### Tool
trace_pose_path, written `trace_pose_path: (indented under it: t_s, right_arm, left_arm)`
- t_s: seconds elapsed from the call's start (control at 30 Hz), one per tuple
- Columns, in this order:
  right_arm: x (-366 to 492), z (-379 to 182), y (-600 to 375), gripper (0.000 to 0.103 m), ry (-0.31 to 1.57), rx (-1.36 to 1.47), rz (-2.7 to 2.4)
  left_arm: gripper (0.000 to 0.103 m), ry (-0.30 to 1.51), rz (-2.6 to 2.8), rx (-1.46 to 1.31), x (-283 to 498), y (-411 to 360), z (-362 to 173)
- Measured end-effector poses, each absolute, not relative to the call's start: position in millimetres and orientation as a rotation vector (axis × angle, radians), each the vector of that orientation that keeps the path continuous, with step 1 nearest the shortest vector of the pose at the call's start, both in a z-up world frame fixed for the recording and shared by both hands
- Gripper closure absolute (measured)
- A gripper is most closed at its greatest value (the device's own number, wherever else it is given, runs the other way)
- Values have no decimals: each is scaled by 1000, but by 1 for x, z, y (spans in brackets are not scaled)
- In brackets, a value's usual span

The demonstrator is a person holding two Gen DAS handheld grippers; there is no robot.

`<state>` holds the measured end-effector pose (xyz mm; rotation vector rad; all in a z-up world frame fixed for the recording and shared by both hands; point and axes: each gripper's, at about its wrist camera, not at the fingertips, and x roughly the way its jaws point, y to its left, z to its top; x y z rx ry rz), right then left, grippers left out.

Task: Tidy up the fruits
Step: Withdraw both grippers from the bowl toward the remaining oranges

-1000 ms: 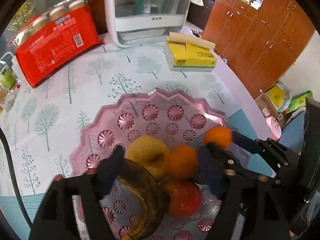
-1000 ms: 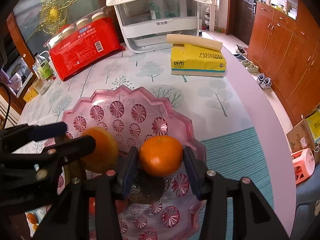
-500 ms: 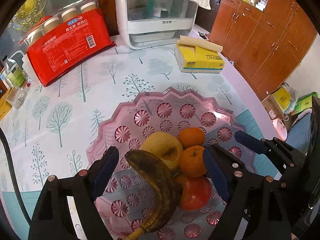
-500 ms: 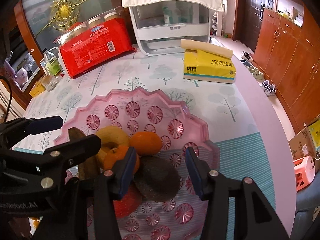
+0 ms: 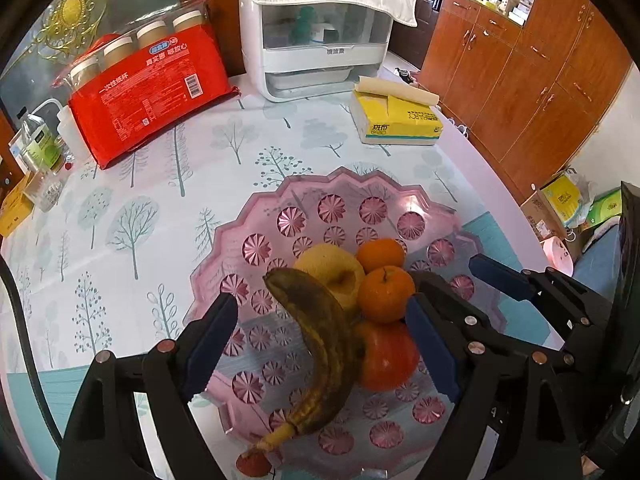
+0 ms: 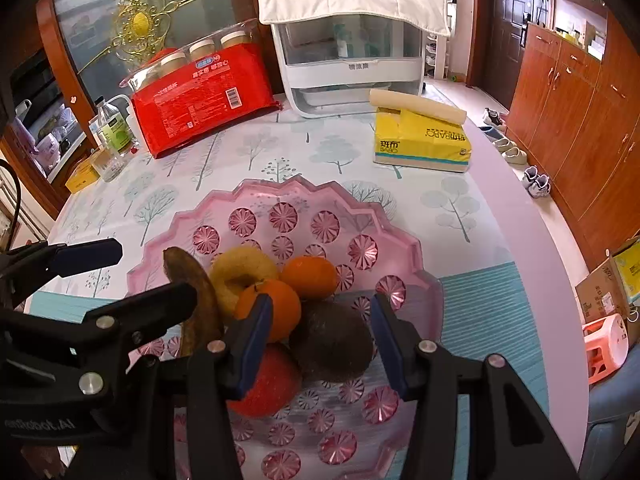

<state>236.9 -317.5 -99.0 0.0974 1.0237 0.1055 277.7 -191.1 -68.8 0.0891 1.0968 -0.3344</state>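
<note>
Both oranges (image 6: 308,277) now released in pink tray (image 6: 416,248) beside apple, banana (image 5: 320,320). Left gripper (image 5: 320,340) and right gripper (image 6: 320,328) open, empty, lifted clear above pile. Fruit gathered; task looks near done.

The pink tray (image 5: 400,192) runs off the bottom edge in both views, so its near rim cannot be seen. The brown banana (image 6: 192,292) is partly hidden behind the left tongs (image 6: 156,272) in the right view. The red apple (image 6: 272,384) sits half behind a finger (image 6: 252,344) of the right tongs (image 6: 320,336). A small red thing (image 5: 252,464) at the bottom edge of the left view may be a strawberry; it is cut off. The things inside the white box (image 5: 320,36) are too blurry to tell.
</note>
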Motion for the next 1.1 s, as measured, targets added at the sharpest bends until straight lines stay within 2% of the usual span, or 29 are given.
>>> trace_pose_path:
  t_s: [0.67, 1.1]
  right_arm:
    - [192, -71, -312, 52, 993, 100, 96]
    - [155, -60, -279, 52, 1001, 89, 168]
  left_arm:
    - [18, 1015, -320, 57, 224, -165, -38]
    - [18, 986, -274, 31, 180, -115, -28]
